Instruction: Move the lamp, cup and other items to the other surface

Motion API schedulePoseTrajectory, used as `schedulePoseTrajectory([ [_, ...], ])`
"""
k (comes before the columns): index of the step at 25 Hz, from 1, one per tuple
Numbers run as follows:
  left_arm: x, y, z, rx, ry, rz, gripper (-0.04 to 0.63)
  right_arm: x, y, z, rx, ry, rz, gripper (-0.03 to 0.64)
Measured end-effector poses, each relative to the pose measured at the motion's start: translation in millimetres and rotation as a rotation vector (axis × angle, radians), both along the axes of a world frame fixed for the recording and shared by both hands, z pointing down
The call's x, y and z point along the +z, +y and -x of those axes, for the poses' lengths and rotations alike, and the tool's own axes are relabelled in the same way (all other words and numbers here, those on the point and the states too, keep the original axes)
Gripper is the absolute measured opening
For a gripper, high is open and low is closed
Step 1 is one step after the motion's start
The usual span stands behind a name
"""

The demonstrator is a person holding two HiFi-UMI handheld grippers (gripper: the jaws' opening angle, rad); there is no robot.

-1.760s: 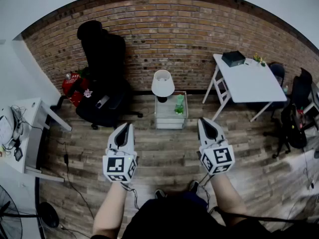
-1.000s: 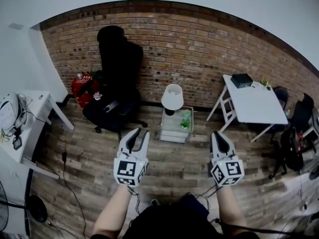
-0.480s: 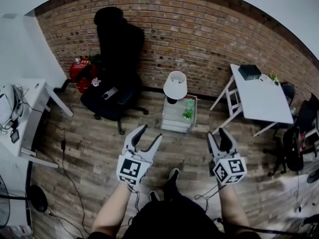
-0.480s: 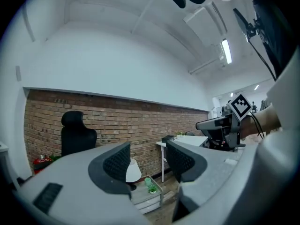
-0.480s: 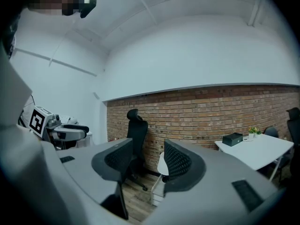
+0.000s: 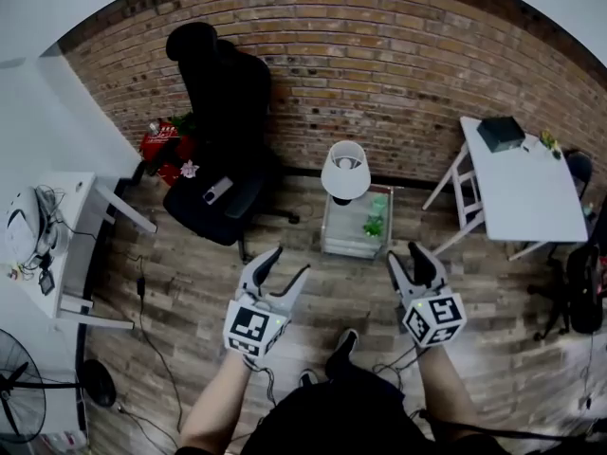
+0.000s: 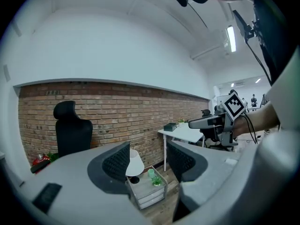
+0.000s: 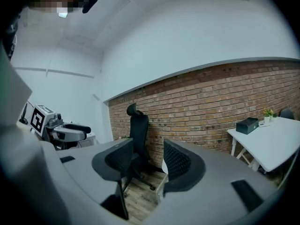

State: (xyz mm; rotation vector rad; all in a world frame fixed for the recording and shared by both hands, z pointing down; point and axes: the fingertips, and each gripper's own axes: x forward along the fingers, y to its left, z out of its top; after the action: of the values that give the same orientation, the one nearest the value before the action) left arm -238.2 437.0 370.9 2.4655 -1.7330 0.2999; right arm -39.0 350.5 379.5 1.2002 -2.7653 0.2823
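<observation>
A white-shaded lamp stands on a small grey side table by the brick wall, with a green cup and a small green plant beside it. In the left gripper view the lamp, cup and plant show far off between the jaws. My left gripper is open and empty, well short of the side table. My right gripper is also open and empty, level with the left. A white table stands at the right.
A black office chair stands left of the side table. The white table carries a black box and a small plant. At the far left are a white desk, a fan and a floor cable.
Both grippers have gone from shut to open. The person has stepped forward, so the side table and lamp sit nearer the grippers.
</observation>
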Motion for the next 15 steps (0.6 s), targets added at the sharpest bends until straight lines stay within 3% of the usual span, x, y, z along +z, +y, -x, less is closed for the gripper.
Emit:
schedulePoseTrajectory([
  [8, -22, -80, -18, -0.032, -0.063, -0.004, 0.237, -20, -101, -34, 0.016, -0.049, -0.013, 0.201],
  [15, -30, -121, -19, -0.069, -0.07, -0.008, 0.238, -24, -143, -33, -0.021, -0.06, -0.019, 0.201],
])
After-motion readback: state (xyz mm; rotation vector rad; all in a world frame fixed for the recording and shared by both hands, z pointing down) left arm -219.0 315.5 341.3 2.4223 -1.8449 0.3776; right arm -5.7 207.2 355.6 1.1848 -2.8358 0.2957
